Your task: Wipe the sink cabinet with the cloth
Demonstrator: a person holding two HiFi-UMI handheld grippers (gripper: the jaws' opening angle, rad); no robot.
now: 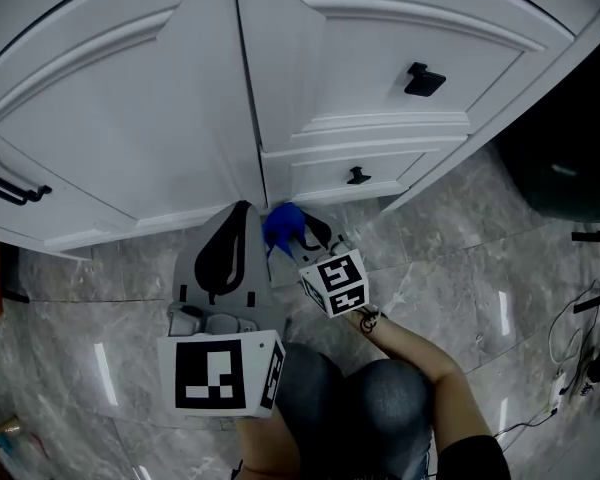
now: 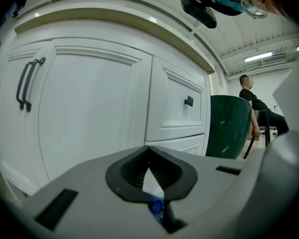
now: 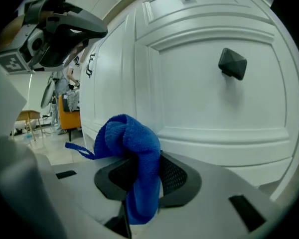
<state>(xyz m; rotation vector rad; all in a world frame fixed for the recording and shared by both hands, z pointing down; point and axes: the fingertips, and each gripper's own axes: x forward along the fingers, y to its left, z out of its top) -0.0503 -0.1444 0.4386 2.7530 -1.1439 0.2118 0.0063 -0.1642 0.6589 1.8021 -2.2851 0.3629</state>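
Note:
The white sink cabinet [image 1: 130, 118] fills the top of the head view, with a black door handle [image 1: 5, 183] at left and black drawer knobs [image 1: 423, 80] at right. My right gripper [image 1: 288, 236] is shut on a bunched blue cloth [image 1: 280, 226], held at the foot of the cabinet below the lower drawer. In the right gripper view the cloth [image 3: 132, 148] bulges over the jaws, close to the drawer front [image 3: 199, 108]. My left gripper [image 1: 242, 210] is shut and empty just left of it, pointing at the cabinet door [image 2: 89, 108].
Grey marble floor [image 1: 460, 258] runs below the cabinet. A dark green object [image 1: 570, 158] stands at the cabinet's right end, and cables [image 1: 580, 338] lie at the far right. The person's knees [image 1: 380, 398] are at the bottom. Another person [image 2: 249, 96] sits in the background.

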